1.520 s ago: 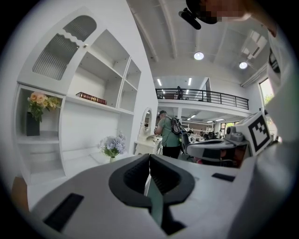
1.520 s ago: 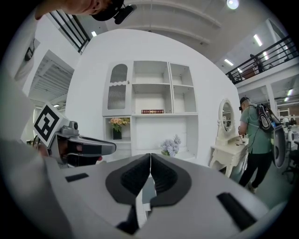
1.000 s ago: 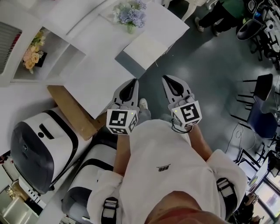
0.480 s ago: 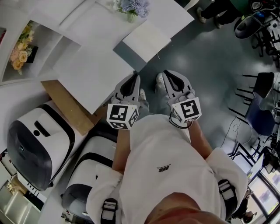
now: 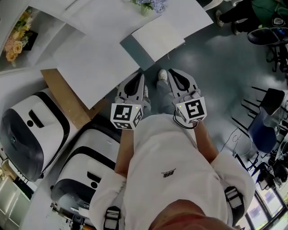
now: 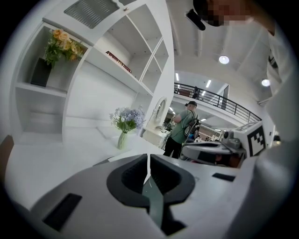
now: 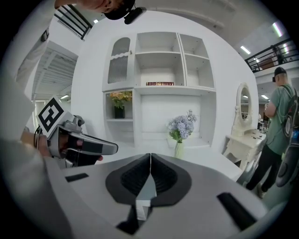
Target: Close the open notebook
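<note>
I cannot make out an open notebook for certain. A flat white rectangle point(image 5: 157, 38) juts from the near edge of the white table point(image 5: 96, 58); whether it is the notebook I cannot tell. My left gripper point(image 5: 139, 77) and right gripper point(image 5: 173, 74) are held side by side in front of my chest, over the grey floor just short of the table. In the left gripper view the left gripper point(image 6: 148, 156) has its jaws pressed together on nothing. The right gripper point(image 7: 150, 155) is likewise shut and empty.
A vase of blue flowers point(image 5: 150, 4) stands on the table. White shelves point(image 7: 161, 88) behind hold yellow flowers point(image 5: 13, 45). A brown board point(image 5: 63, 96) and two white-and-black machines point(image 5: 27, 134) sit at the left. Chairs point(image 5: 265, 126) stand right; a person in green point(image 7: 275, 126) stands by a dressing table.
The head view has shifted: table, flowers and white rectangle have slid up and right in the picture. Both grippers stay shut together in front of my chest.
</note>
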Demonstrator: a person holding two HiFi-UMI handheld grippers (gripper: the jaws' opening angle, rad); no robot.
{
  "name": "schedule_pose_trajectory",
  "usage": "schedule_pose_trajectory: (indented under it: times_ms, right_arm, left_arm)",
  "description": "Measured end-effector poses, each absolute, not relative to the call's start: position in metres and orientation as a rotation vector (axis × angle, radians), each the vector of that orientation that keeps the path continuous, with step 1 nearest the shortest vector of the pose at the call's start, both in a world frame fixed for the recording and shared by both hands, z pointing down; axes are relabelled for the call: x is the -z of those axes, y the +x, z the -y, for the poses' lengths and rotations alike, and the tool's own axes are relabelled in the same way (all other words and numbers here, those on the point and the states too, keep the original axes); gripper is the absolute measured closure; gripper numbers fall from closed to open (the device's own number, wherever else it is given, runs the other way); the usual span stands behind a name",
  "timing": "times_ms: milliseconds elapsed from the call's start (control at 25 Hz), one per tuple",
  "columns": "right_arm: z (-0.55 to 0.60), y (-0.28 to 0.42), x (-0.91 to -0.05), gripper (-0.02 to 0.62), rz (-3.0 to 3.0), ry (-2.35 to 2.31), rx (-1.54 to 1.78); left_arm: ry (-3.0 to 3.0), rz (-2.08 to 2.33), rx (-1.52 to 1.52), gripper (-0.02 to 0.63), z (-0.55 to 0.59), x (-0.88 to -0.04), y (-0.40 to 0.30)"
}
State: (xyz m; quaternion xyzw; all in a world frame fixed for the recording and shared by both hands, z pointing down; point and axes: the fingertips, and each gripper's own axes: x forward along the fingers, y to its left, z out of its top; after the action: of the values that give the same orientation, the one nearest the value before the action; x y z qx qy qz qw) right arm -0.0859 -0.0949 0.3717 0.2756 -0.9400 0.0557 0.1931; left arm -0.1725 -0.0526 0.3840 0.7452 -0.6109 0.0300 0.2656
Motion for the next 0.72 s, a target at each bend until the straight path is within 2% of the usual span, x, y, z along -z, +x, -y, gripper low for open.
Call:
schedule_pose_trajectory:
  times_ms: [720]
  right_arm:
    - [0.12,-0.117,-0.453,0.598,2.589,0.504,-0.152]
  left_arm:
    - [1.821,1.643,-0.137,0.606,0.058,-0.484,-0.175]
